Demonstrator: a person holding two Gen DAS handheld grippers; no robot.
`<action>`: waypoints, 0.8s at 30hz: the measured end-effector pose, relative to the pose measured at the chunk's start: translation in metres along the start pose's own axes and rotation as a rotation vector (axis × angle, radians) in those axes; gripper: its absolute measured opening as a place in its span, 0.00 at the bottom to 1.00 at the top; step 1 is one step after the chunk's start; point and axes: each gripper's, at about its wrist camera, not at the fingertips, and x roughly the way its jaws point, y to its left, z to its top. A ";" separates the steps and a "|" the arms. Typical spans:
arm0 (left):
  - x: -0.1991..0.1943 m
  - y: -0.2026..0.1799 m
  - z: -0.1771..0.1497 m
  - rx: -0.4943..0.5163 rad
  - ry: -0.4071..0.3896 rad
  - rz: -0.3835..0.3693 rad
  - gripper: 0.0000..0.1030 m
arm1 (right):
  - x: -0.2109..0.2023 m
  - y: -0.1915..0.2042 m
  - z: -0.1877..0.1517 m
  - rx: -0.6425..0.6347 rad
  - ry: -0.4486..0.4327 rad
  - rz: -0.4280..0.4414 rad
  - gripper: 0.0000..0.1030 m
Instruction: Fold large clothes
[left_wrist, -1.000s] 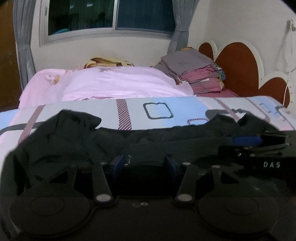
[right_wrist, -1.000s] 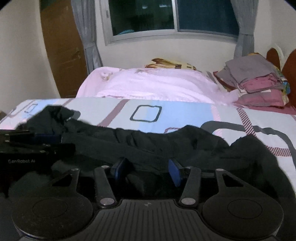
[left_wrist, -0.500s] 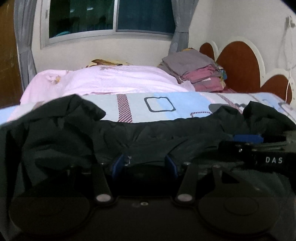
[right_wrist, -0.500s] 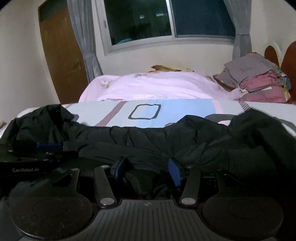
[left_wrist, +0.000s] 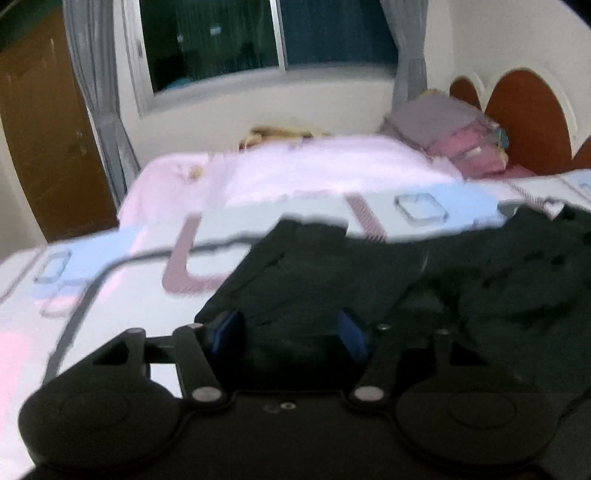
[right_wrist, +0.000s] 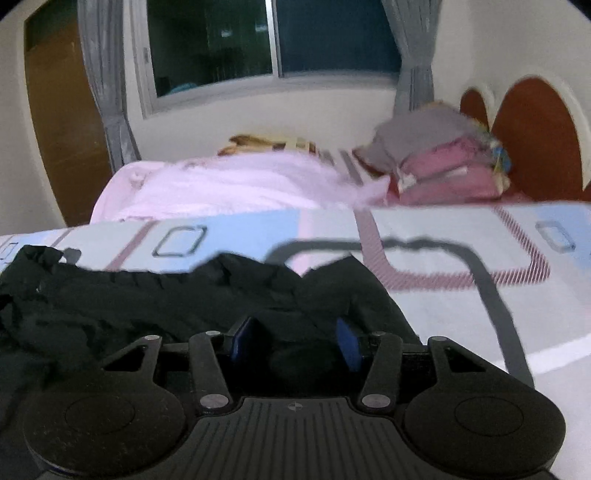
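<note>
garment (left_wrist: 369, 280) — black, soft, limp, probably light; sure to sag and bunch, so best taken at edges or corners. lies rumpled across the near edge of the bed (right_wrist: 461, 310). left gripper (left_wrist: 290, 332) at its left end, right gripper (right_wrist: 293, 341) at its right end — fabric bunched between each pair of wide-set jaws; whether actually pinched, cannot tell.

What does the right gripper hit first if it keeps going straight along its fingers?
Nothing new: the black garment already lies between the right gripper fingers. Past that fabric comes the patterned bedsheet, then probably the pink blanket; depth is unclear.
</note>
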 end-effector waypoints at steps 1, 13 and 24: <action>0.003 0.001 -0.003 -0.013 -0.001 -0.007 0.60 | 0.002 0.004 -0.004 -0.030 -0.005 -0.012 0.49; 0.025 0.013 -0.025 -0.142 -0.026 -0.045 0.66 | 0.013 -0.013 -0.034 0.054 -0.103 0.050 0.48; -0.043 -0.006 -0.004 -0.162 -0.100 -0.069 0.66 | -0.050 0.027 -0.003 0.004 -0.090 0.045 0.49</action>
